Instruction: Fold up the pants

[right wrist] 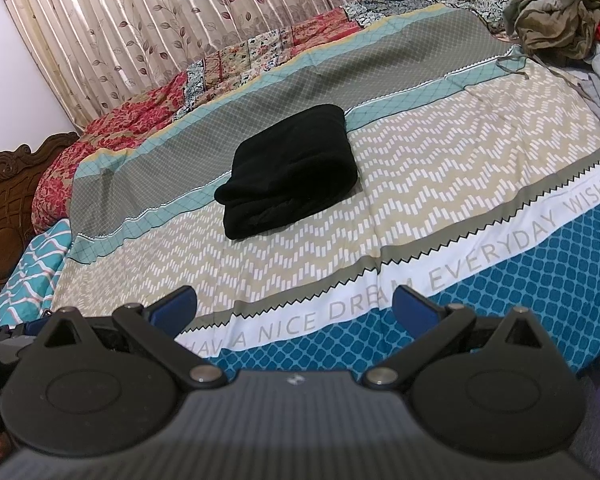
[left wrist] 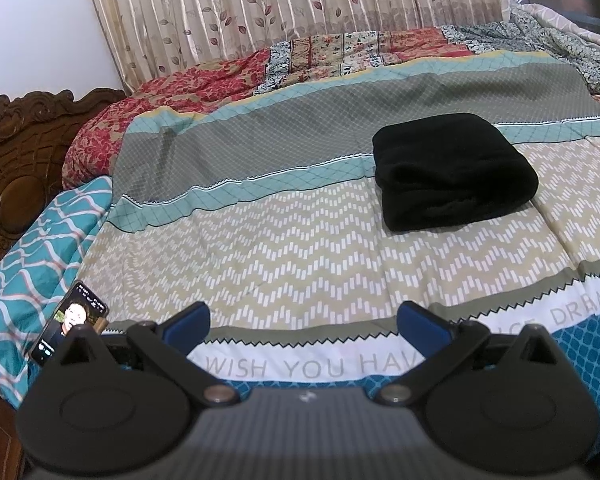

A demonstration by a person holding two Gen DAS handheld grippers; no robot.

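The black pants [left wrist: 454, 170] lie folded into a thick compact bundle on the patterned bedspread [left wrist: 300, 248], to the right of centre in the left wrist view. They also show in the right wrist view [right wrist: 290, 172], near the middle of the bed. My left gripper [left wrist: 304, 326] is open and empty, held back over the near edge of the bed, well short of the pants. My right gripper [right wrist: 294, 306] is open and empty too, over the lettered white stripe, apart from the pants.
A phone [left wrist: 70, 322] with a lit screen lies at the bed's near left by a teal pillow [left wrist: 32, 256]. A carved wooden headboard [left wrist: 16, 152] stands at the left. A pile of loose clothes [right wrist: 560, 12] sits at the far right. Curtains [left wrist: 280, 0] hang behind the bed.
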